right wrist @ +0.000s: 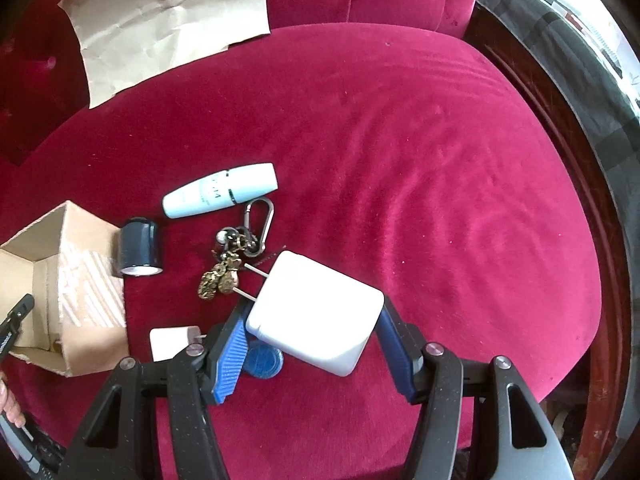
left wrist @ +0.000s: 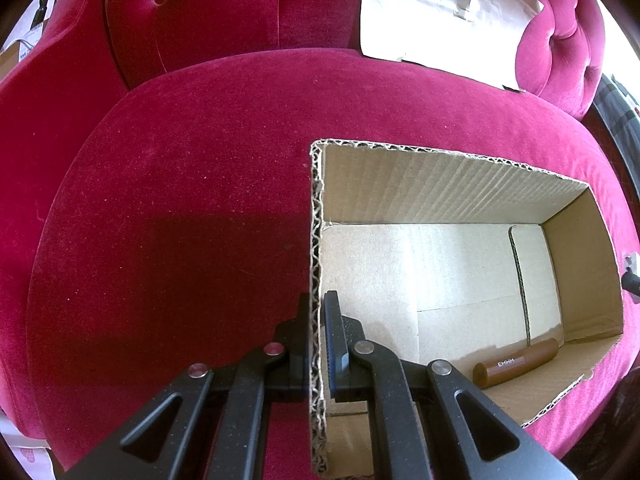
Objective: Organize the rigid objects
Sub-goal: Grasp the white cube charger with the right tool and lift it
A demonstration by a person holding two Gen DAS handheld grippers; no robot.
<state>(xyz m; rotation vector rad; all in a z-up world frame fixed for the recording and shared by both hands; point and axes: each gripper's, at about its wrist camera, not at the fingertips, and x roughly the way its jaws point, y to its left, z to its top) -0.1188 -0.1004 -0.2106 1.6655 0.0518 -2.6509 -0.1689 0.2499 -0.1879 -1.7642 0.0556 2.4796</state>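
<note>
Cardboard box [left wrist: 460, 184] wall pinched in our left claw [left wrist: 318, 312], brown tube [left wrist: 516, 362] inside, our right claw [right wrist: 312, 326] gripping a white charger [right wrist: 316, 312] above the red cushion [right wrist: 420, 160]

Plush velvet cushion [left wrist: 180, 200]; rough corrugated cardboard box [left wrist: 440, 184].

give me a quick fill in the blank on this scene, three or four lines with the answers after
1. The left tool is clamped on the wall of the ____ box.
2. The only item lying inside the box is a ____ tube.
3. The right tool grips a white ____ with two metal prongs.
4. Everything sits on a ____ velvet cushion.

Missing words: cardboard; brown; charger; red
</note>
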